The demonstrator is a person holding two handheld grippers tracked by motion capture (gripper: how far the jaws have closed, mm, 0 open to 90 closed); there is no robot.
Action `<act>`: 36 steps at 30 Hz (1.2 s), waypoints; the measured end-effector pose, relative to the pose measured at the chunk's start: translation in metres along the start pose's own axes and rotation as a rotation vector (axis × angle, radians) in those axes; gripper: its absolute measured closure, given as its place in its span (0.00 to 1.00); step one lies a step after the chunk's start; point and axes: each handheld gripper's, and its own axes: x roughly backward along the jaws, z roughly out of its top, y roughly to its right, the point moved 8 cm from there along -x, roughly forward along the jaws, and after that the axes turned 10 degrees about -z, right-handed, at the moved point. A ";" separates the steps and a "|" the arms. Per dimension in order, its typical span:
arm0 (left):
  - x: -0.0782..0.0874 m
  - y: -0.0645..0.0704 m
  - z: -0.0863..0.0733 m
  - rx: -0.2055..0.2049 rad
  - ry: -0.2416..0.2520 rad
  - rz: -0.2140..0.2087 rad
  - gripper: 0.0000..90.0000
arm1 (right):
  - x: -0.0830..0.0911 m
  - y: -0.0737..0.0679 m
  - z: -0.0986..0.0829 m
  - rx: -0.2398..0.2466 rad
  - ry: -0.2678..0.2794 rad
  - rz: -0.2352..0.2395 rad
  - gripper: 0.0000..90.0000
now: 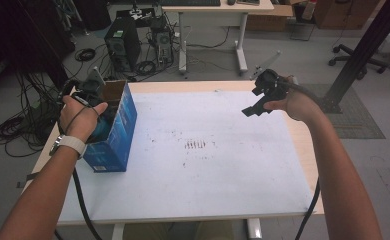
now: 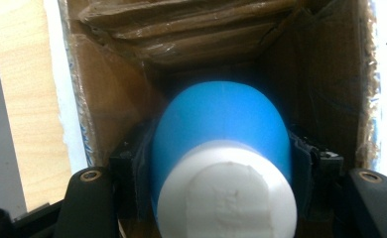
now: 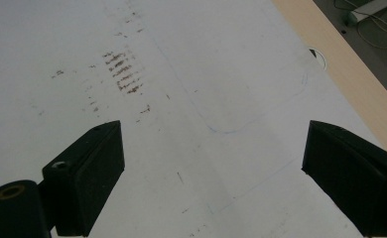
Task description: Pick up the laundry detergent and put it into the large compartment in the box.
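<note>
Left gripper view: bottle (image 2: 221,144) clamped inside box (image 2: 112,94).
Left gripper (image 2: 216,168) grips it by both sides; right gripper (image 3: 211,173) gapes over table (image 3: 191,59), holding nothing.

left wrist: white watch strap (image 1: 69,144)
forearms: bare, no sleeves
hand-held gripper (image 1: 263,97): black, black cable trailing
jaw pads (image 3: 97,168): black, blocky

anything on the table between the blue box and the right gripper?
Nothing lies there. In the high view the white table top between the blue box and the right gripper is bare apart from brownish scuff marks.
</note>
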 end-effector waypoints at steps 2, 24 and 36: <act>0.000 0.000 0.000 0.003 0.004 -0.003 0.41 | 0.000 0.000 0.000 0.000 -0.002 0.001 0.11; -0.005 -0.009 0.005 0.018 0.004 -0.044 0.38 | -0.003 -0.001 -0.004 -0.003 -0.022 0.002 0.11; -0.006 -0.007 0.004 -0.007 -0.012 -0.050 0.31 | -0.003 -0.002 -0.003 -0.001 -0.025 0.004 0.11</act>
